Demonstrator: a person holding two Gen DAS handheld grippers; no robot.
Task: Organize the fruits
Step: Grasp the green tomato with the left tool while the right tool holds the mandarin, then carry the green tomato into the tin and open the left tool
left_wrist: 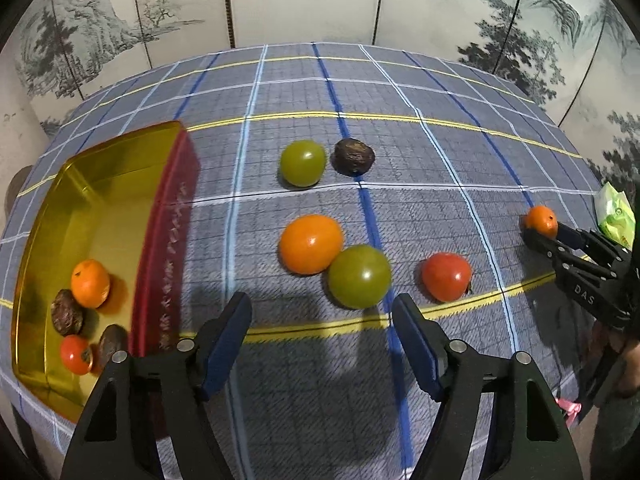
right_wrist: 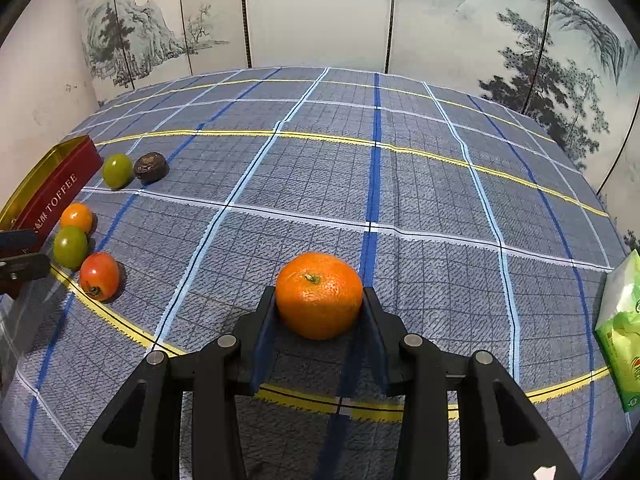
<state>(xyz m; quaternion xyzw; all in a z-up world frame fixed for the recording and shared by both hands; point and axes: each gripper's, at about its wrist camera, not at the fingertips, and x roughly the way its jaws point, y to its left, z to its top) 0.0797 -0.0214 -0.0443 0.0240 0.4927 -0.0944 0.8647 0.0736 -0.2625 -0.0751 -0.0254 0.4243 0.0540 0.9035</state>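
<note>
My right gripper (right_wrist: 319, 296) is shut on an orange mandarin (right_wrist: 319, 304), its pads pressing both sides, low at the cloth; the left wrist view shows that mandarin (left_wrist: 541, 220) at the far right. My left gripper (left_wrist: 322, 308) hangs open and empty above the cloth. Just beyond its tips lie a green fruit (left_wrist: 359, 277), an orange fruit (left_wrist: 310, 243) touching it, and a red tomato (left_wrist: 447, 276). Farther back sit another green fruit (left_wrist: 302, 163) and a brown wrinkled fruit (left_wrist: 354, 156). The gold tin (left_wrist: 168, 220) at the left holds several fruits.
A blue checked cloth (right_wrist: 400, 184) covers the table. A green packet (right_wrist: 620, 328) lies at the right edge. A painted folding screen (right_wrist: 320, 12) stands behind the table. The tin's red wall reads TOFFEE (right_wrist: 60, 196) in the right wrist view.
</note>
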